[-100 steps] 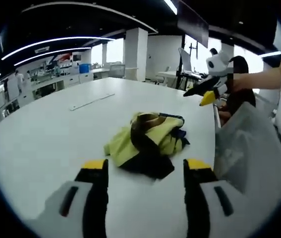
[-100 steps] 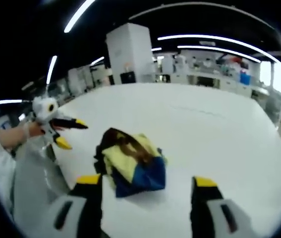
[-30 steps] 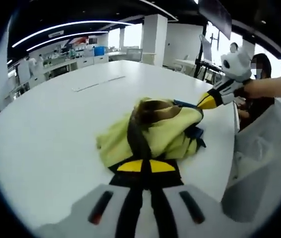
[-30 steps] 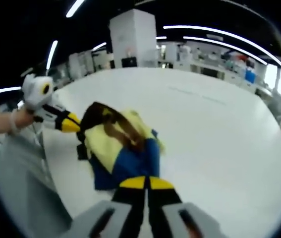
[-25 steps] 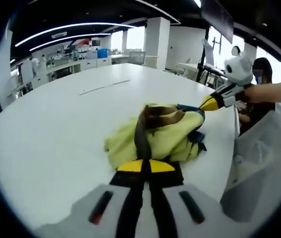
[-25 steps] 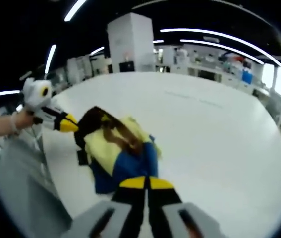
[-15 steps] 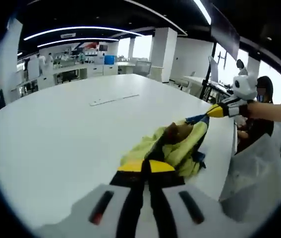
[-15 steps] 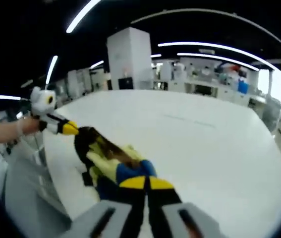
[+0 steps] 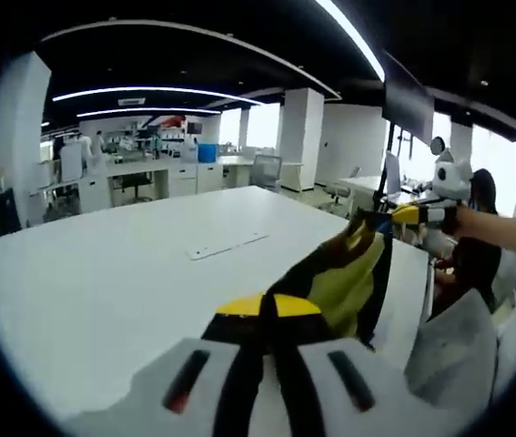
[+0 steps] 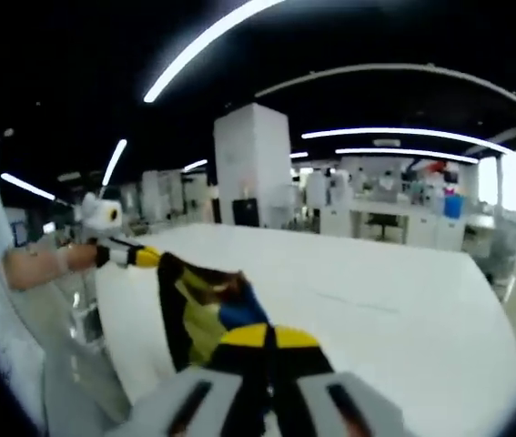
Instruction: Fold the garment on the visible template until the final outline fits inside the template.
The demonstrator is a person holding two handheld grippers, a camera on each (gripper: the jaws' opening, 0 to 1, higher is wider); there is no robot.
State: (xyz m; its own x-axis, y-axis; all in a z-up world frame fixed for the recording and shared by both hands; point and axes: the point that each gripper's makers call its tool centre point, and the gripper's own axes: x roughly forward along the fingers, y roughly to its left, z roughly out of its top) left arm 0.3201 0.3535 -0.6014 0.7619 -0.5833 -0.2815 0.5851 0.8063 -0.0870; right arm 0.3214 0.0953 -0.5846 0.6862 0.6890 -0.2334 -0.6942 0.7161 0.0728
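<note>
Yellow-and-black garment (image 9: 353,278) stretched aloft between both grippers' pinched fingers, left (image 9: 268,308) and right (image 10: 268,339), clear of the white tabletop (image 9: 103,273); folding barely begun, no template discernible.

A broad white table (image 9: 103,273) runs into the distance, with a thin pale strip (image 9: 227,245) lying flat on it. Beyond stand white square pillars (image 10: 251,168), lab benches with a blue bin (image 9: 207,152), office chairs (image 9: 264,170), and curved ceiling light strips (image 10: 403,133).

Left gripper (image 9: 269,305) and right gripper (image 10: 267,338) both clamped closed, raised.
</note>
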